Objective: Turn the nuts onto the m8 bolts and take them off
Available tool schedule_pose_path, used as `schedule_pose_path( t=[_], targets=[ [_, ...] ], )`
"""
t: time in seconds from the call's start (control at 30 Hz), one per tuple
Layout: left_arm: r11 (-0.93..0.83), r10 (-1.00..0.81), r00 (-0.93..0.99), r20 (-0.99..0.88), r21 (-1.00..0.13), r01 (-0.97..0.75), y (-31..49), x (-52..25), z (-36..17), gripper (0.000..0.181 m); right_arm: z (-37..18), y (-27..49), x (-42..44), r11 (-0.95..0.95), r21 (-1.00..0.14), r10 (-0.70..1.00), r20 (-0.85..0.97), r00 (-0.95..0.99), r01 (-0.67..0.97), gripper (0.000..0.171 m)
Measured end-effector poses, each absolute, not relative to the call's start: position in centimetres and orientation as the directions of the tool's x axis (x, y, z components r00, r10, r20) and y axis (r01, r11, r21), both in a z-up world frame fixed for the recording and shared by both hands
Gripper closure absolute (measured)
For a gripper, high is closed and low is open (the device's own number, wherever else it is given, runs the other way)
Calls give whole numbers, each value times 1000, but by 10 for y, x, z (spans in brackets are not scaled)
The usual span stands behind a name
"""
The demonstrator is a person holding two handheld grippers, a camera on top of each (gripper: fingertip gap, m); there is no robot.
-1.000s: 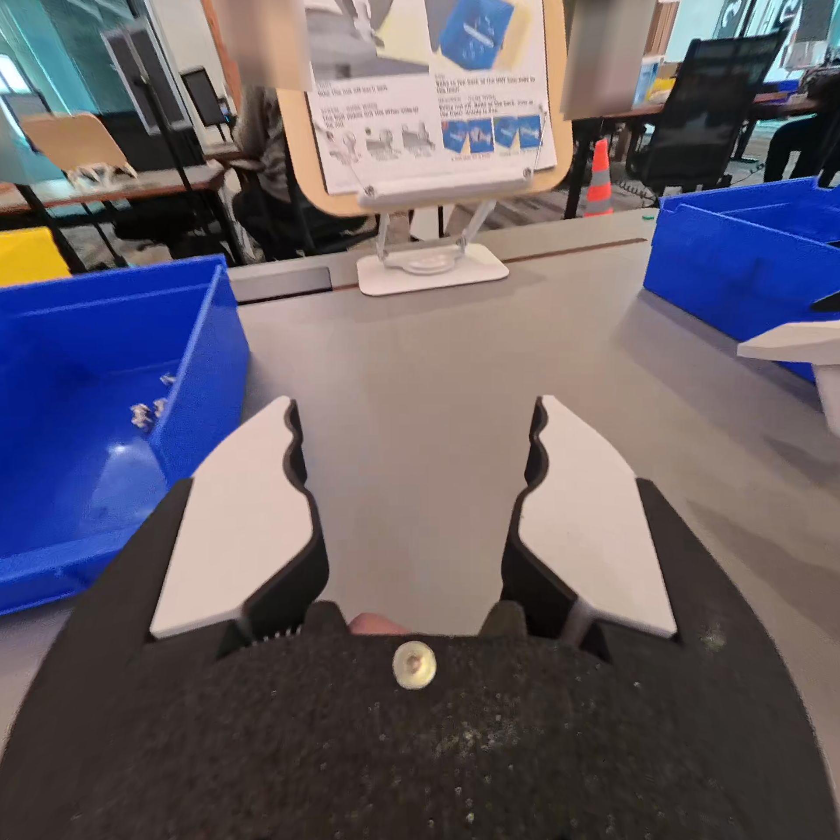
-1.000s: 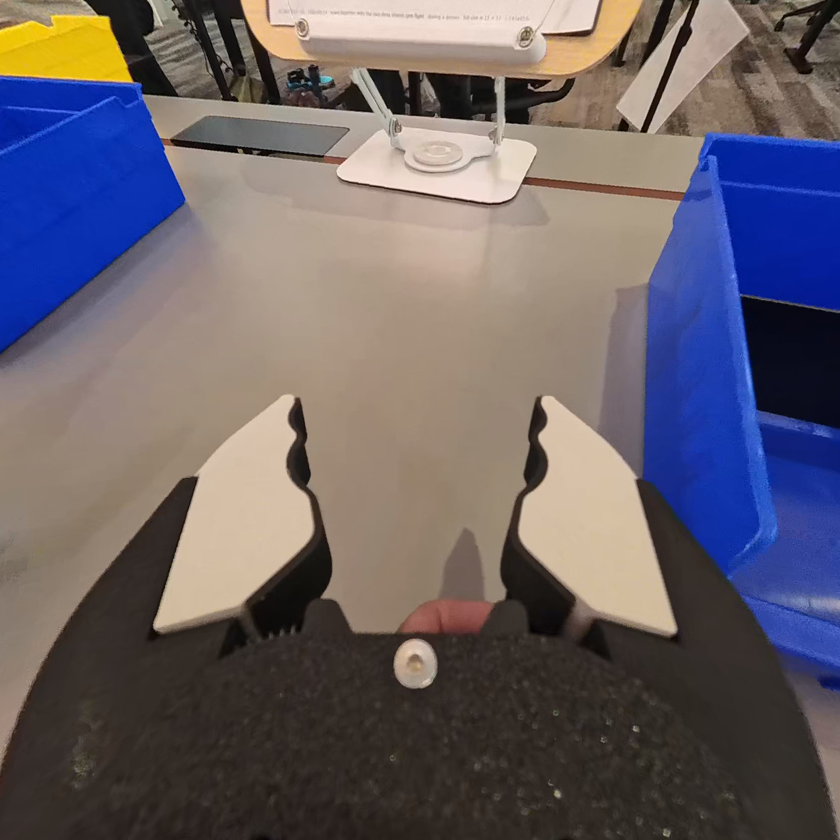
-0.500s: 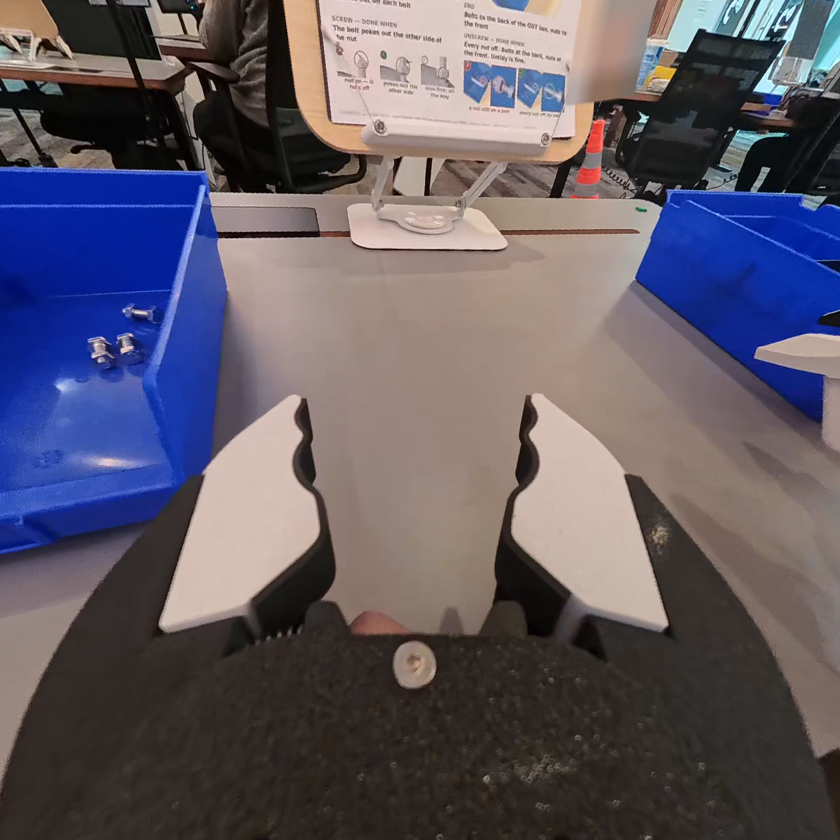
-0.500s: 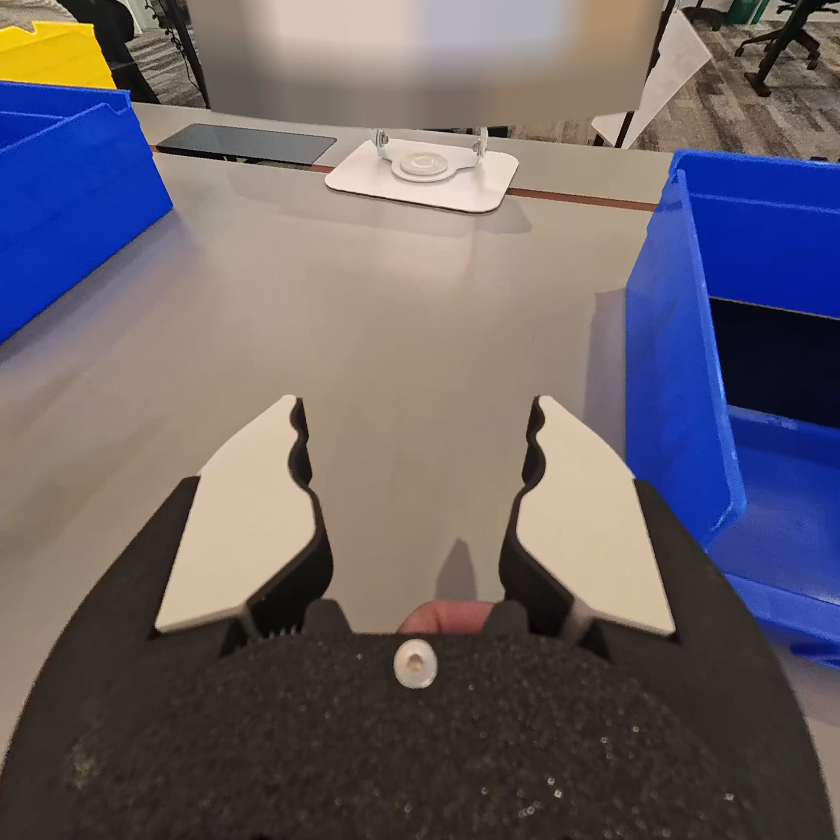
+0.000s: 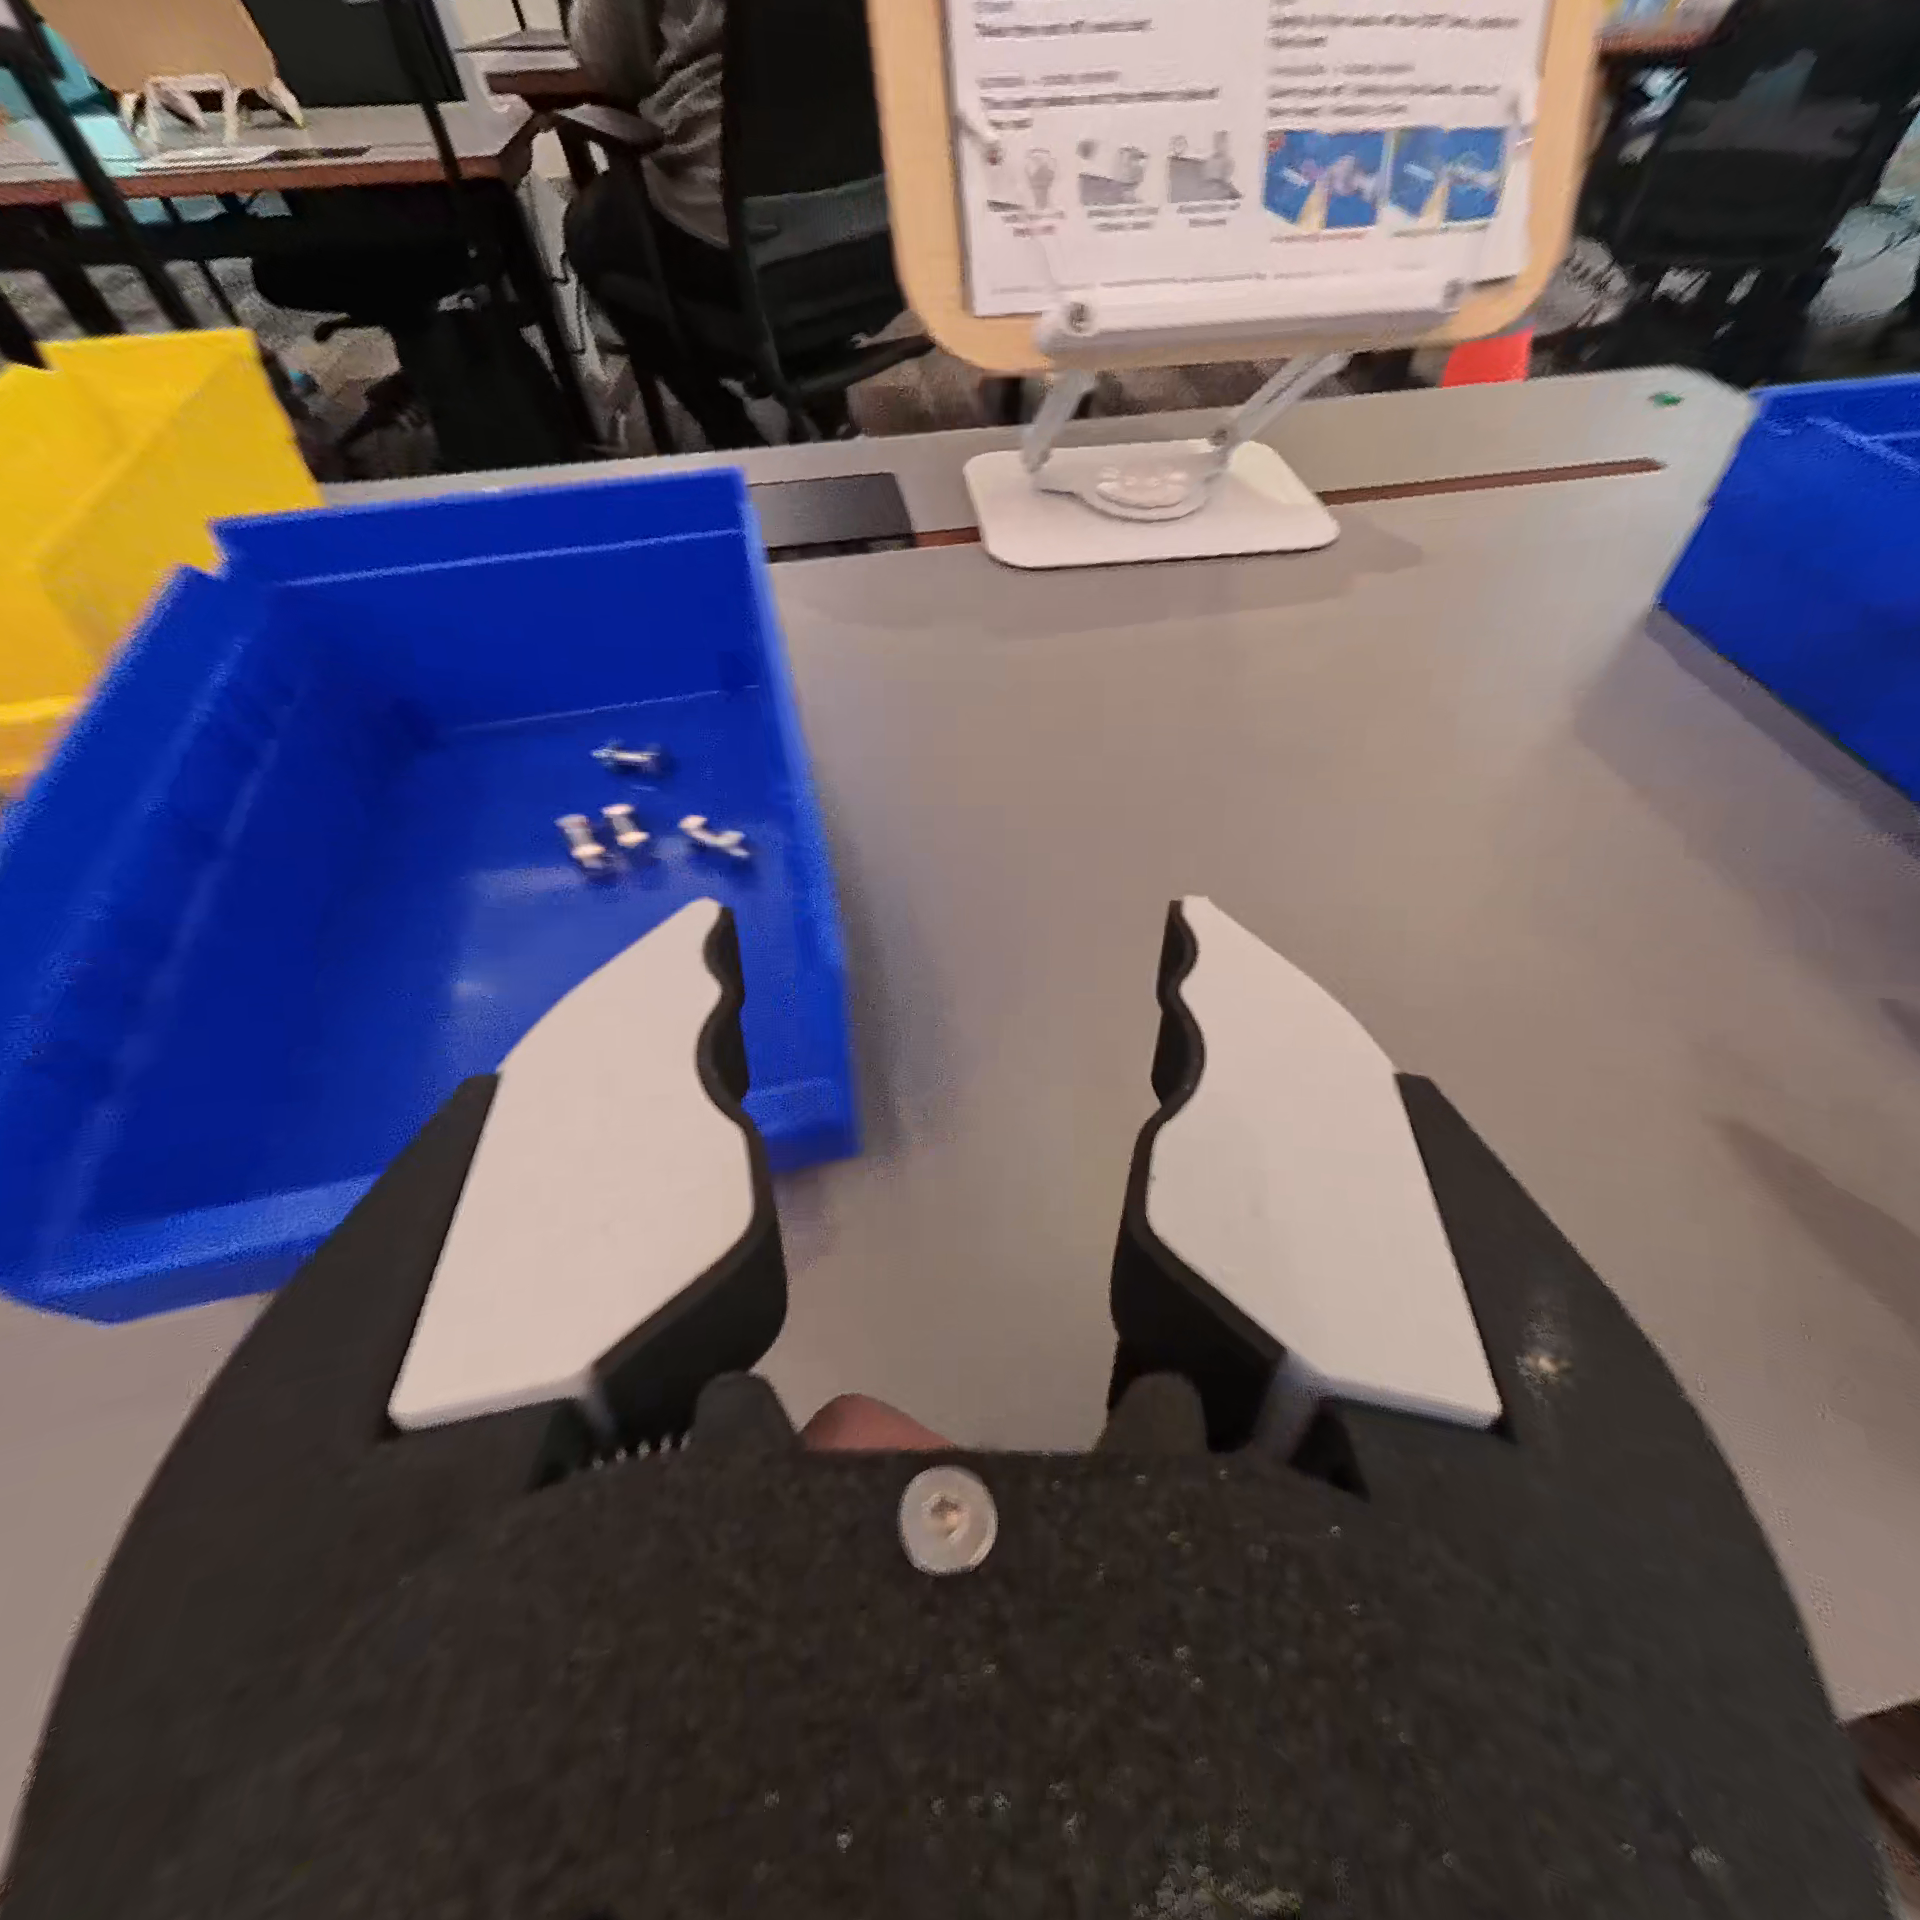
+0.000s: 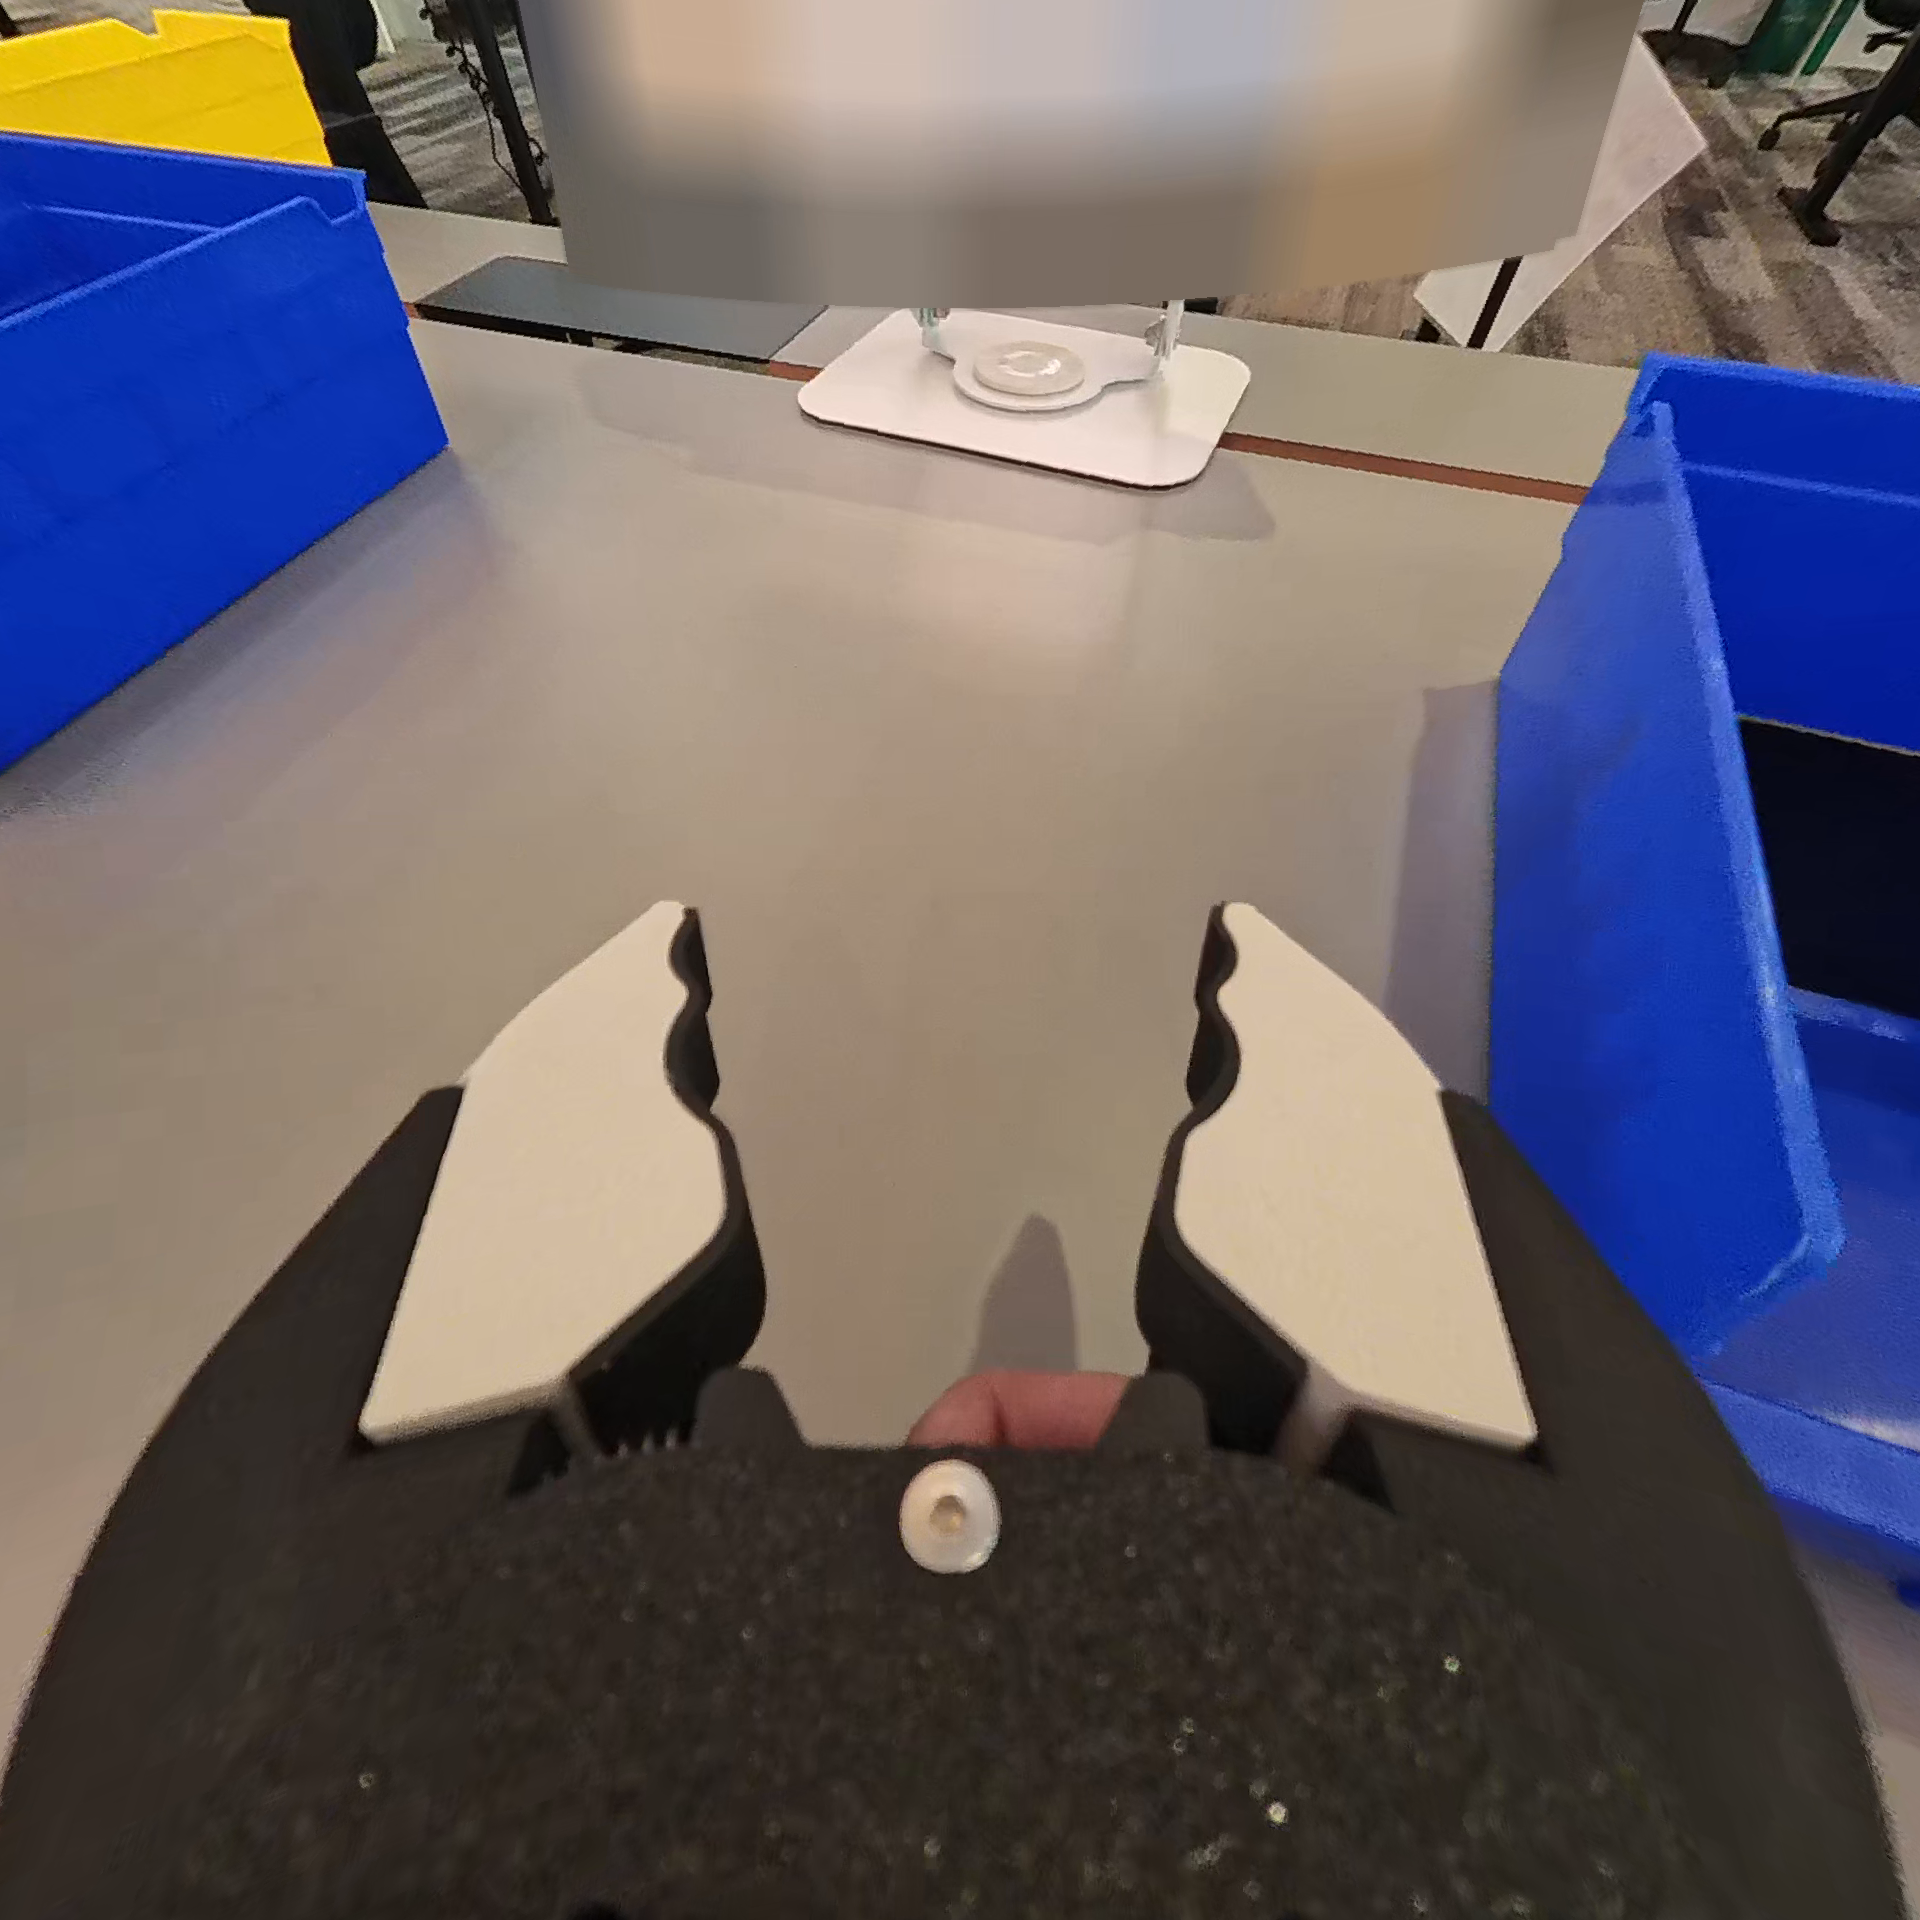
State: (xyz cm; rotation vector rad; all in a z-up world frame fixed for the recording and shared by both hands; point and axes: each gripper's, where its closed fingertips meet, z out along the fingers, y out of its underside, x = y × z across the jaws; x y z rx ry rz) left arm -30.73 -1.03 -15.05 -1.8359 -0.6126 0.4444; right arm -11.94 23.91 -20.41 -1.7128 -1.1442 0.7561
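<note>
Item: left gripper (image 5: 951,914), jaws apart, empty. Right gripper (image 6: 951,920), same, over bare table (image 6: 935,727). Bolts w/ nuts (image 5: 655,821) in blue bin (image 5: 821,935), fwd-left of my left jaws. Step: reach/pick, I judge. Next: swing left, drop in, pinch one bolt.

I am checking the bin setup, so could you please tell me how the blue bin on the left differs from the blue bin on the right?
The left blue bin holds a few small metal bolts on its floor; the floor showing in the right blue bin is bare. The left bin lies just ahead of the open left claw; the right bin sits beside the open right claw. Both are blue plastic on the grey table.
</note>
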Motion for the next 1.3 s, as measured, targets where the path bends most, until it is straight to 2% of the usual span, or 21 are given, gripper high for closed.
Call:
schedule_pose_path(
  t=[0.17,0.27,0.3,0.43,0.53,0.6,0.8,0.87,1.17,1.3],
  targets=[
    [-407,577,812,-88,-893,192,-33,-380,-133,105,-207,244,-124,-142,-917,932,3,362,374,82],
    [-555,456,875,-165,-821,135,-26,-420,-148,105,-208,246,-127,-143,-916,938,-4,347,376,83],
    [-600,398,899,-182,-793,105,-24,-430,-156,109,-208,247,-129,-142,-915,940,-4,342,378,83],
    [-803,212,960,-182,-592,65,-17,-456,-197,107,-208,249,-133,-127,-911,946,7,324,392,84],
    [-871,265,943,-202,-470,144,-16,-484,-229,117,-207,249,-135,-120,-913,948,11,319,390,85],
    [-897,300,937,-179,-388,213,-20,-493,-253,115,-206,251,-136,-119,-915,948,11,319,385,86],
    [-905,339,922,-188,-332,265,-15,-503,-285,119,-213,256,-132,-143,-911,946,-10,325,387,88],
    [-893,357,924,-140,-341,293,-11,-502,-287,128,-216,259,-130,-141,-907,946,-5,324,398,88],
    [-904,386,893,-232,-289,315,-33,-522,-286,160,-217,272,-127,-158,-908,940,-18,339,389,92],
    [-891,400,894,-202,-314,328,-34,-519,-282,151,-219,270,-130,-156,-906,943,-17,333,394,93]
  ],
)
